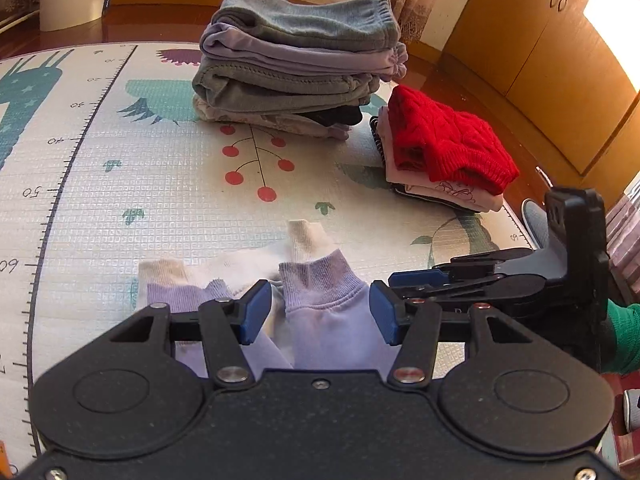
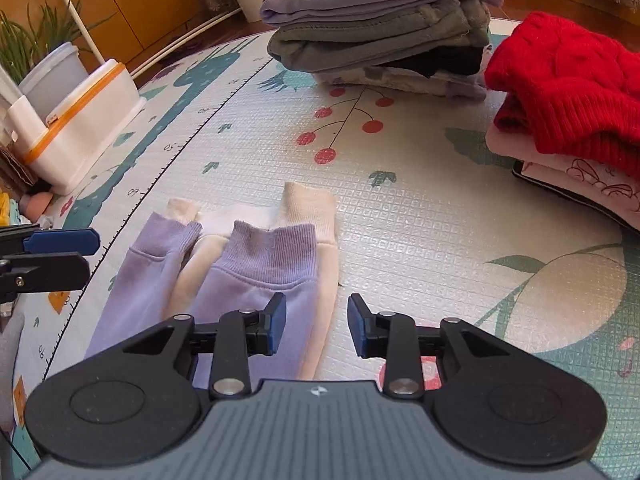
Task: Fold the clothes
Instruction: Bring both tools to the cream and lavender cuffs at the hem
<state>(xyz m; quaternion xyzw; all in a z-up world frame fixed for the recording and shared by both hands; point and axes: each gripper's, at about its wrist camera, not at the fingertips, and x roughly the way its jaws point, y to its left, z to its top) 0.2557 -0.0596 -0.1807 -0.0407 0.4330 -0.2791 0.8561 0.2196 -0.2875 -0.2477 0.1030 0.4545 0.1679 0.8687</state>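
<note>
A lavender garment (image 1: 320,292) with ribbed cuffs lies flat on the play mat (image 1: 160,184), with cream fabric (image 2: 308,204) showing under and beyond the cuffs. My left gripper (image 1: 320,314) is open, and the right-hand lavender cuff sits in the gap between its blue pads. My right gripper (image 2: 316,324) is also open, straddling the right edge of the lavender garment (image 2: 256,272). Each gripper shows in the other's view: the right gripper (image 1: 424,280) at the right side, the left gripper (image 2: 72,252) at the left edge. Whether any finger touches the fabric I cannot tell.
A tall folded stack of grey and lavender clothes (image 1: 296,60) stands at the far side of the mat. Beside it is a lower stack topped by a red knit sweater (image 1: 448,140). A white box with an orange lid (image 2: 80,120) and a potted plant (image 2: 52,68) stand off the mat's left edge. Wooden cabinets (image 1: 540,40) line the right.
</note>
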